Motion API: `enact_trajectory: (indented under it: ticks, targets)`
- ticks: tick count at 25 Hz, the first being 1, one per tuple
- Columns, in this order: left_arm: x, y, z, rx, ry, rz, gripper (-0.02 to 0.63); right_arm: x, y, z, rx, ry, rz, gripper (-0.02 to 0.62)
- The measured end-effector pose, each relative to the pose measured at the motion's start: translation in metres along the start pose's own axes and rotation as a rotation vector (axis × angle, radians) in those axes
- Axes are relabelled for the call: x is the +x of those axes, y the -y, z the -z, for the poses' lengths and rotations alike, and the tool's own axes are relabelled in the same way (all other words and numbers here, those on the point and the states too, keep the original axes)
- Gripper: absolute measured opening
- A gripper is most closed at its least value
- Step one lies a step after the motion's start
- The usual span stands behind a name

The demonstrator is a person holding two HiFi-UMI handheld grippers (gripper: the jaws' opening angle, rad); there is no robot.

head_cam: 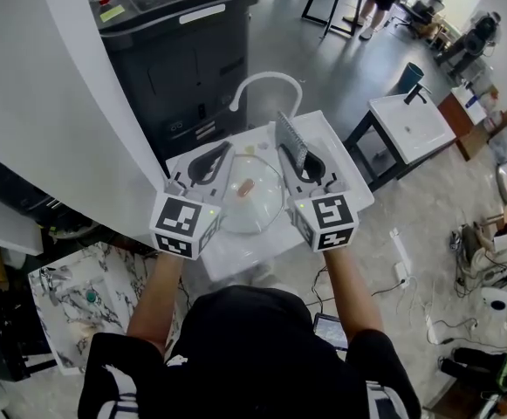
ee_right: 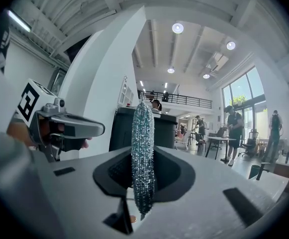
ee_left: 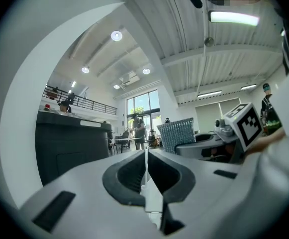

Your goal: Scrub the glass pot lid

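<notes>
The glass pot lid (head_cam: pixel 255 208) lies flat in the white sink (head_cam: pixel 345 168), its brownish knob (head_cam: pixel 246 186) facing up. My left gripper (head_cam: pixel 226 149) hovers over the lid's left side; in the left gripper view its jaws (ee_left: pixel 145 153) are shut with nothing between them. Over the lid's right side, my right gripper (head_cam: pixel 286 153) is shut on a silvery blue scrubbing pad (head_cam: pixel 291 138). The pad (ee_right: pixel 143 148) stands upright and edge-on between the jaws and also shows in the left gripper view (ee_left: pixel 178 133). Both grippers point level across the room, so neither gripper view shows the lid.
A white curved faucet (head_cam: pixel 267 81) rises at the sink's far edge. Behind it stands a black bin (head_cam: pixel 179 55). A second small white washstand (head_cam: pixel 410 125) is to the right. A marble slab (head_cam: pixel 83 295) lies low on the left. People stand far back.
</notes>
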State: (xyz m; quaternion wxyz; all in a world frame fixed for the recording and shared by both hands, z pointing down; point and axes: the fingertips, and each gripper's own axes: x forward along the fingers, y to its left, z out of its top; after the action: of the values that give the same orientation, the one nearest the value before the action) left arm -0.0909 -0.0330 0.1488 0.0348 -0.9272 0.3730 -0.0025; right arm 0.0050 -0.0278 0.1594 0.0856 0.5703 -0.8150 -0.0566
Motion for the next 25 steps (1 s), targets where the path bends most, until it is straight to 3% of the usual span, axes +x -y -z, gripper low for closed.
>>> enact_trajectory:
  ticks: [25]
  targets:
    - [0.001,-0.001,0.01,-0.002,-0.009,0.015,0.014,-0.002,-0.007,0.007,-0.038,-0.023,0.032,0.067]
